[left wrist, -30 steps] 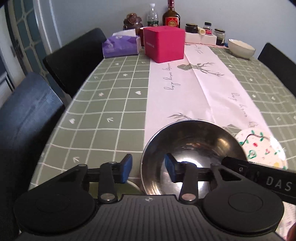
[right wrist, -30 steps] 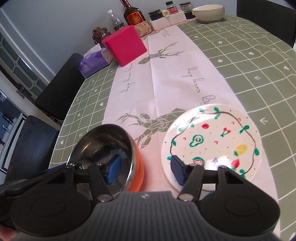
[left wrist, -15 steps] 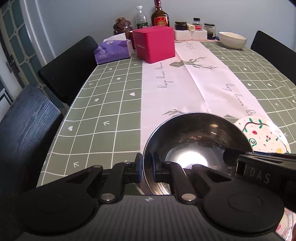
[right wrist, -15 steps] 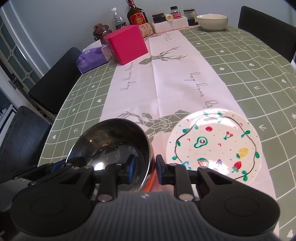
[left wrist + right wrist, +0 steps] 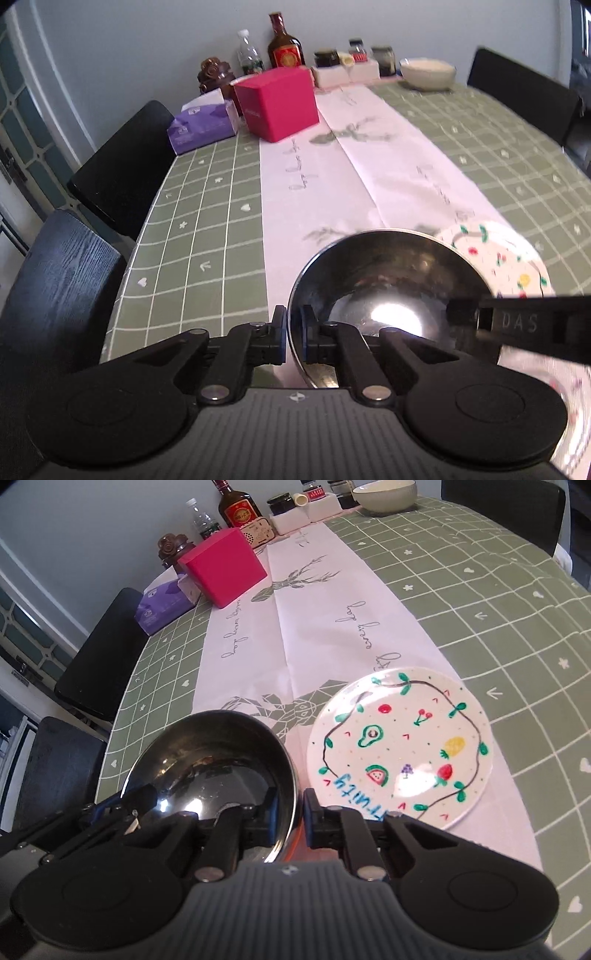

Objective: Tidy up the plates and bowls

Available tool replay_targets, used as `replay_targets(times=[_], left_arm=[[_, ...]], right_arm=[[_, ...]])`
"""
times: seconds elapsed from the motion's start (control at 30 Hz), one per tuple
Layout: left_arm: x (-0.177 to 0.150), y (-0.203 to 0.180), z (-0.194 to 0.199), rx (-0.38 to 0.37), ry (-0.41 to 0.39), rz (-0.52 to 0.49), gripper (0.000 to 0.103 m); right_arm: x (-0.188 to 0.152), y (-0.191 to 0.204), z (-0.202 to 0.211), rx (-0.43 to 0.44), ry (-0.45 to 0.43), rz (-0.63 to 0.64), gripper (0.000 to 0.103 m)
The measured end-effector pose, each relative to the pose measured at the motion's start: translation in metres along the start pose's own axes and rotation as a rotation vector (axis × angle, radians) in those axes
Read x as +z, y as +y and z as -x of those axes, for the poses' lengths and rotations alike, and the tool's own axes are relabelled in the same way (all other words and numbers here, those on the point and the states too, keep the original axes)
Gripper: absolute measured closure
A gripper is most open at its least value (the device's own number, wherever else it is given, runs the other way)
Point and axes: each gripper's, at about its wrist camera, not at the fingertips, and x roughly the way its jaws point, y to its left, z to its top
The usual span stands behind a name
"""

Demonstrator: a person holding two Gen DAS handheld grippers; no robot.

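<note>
Steel bowl (image 5: 218, 760) pinched at opposite rims: left gripper (image 5: 293, 338) clamped there, right gripper (image 5: 299, 818) closing on rim nearest fruit-patterned plate (image 5: 402, 746). Plate just beside bowl, on right gripper's side.

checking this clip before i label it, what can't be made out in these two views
- Left wrist view: the near part of the steel bowl is hidden behind the left hand-held gripper, and the fruit plate is blurred and partly covered by the bowl.
- Right wrist view: the bowl's underside is hidden by the right hand-held gripper, whose jaws are closing on its rim; whether it has left the table cannot be told.
- Both views: the labels on the jars are too small to read.
</note>
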Motion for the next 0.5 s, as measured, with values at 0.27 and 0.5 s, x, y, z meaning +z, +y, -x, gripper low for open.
replay_targets(times=[0.27, 0.5], left_arm=[[0.003, 0.008, 0.052, -0.021, 0.013, 0.017, 0.098], [-0.007, 0.008, 0.093, 0.008, 0.048, 0.069, 0.096]], right_arm=[[-0.01, 0.004, 0.042, 0.036, 0.016, 0.01, 0.091], [-0.015, 0.011, 0.092, 0.066, -0.014, 0.048, 0.091]])
